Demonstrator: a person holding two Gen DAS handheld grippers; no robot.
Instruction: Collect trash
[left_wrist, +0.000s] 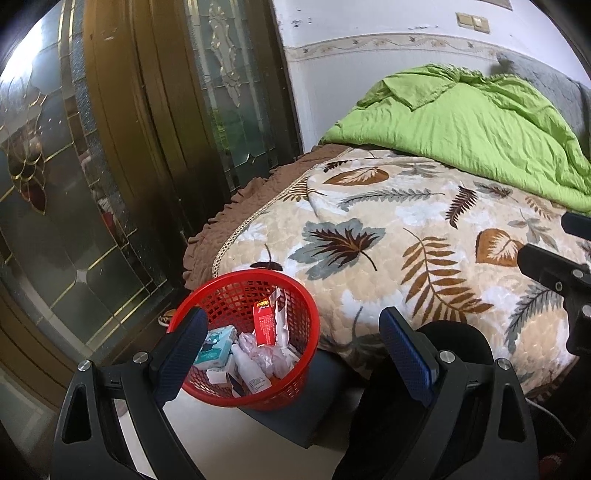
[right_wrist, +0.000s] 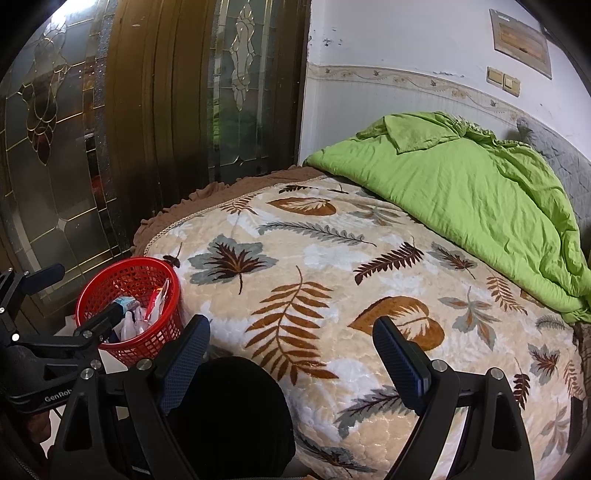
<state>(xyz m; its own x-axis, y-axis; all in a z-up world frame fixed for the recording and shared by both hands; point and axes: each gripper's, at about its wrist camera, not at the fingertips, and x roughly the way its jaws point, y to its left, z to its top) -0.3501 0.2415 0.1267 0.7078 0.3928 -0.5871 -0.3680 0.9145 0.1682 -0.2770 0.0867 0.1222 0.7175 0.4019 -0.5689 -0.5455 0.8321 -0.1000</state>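
Left gripper (left_wrist: 293, 334) empty, jaws wide; right gripper (right_wrist: 291, 343) same.

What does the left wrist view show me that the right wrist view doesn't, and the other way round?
Only the left wrist view looks down into the red plastic mesh basket, showing a red carton, a white bottle and crumpled wrappers. Only the right wrist view shows the framed wall panel and the left gripper at the basket. Both show the leaf-patterned bedspread, green quilt and glass door.

Green quilt (right_wrist: 461, 192) (rumpled) on leaf-print bedspread (right_wrist: 332, 280)
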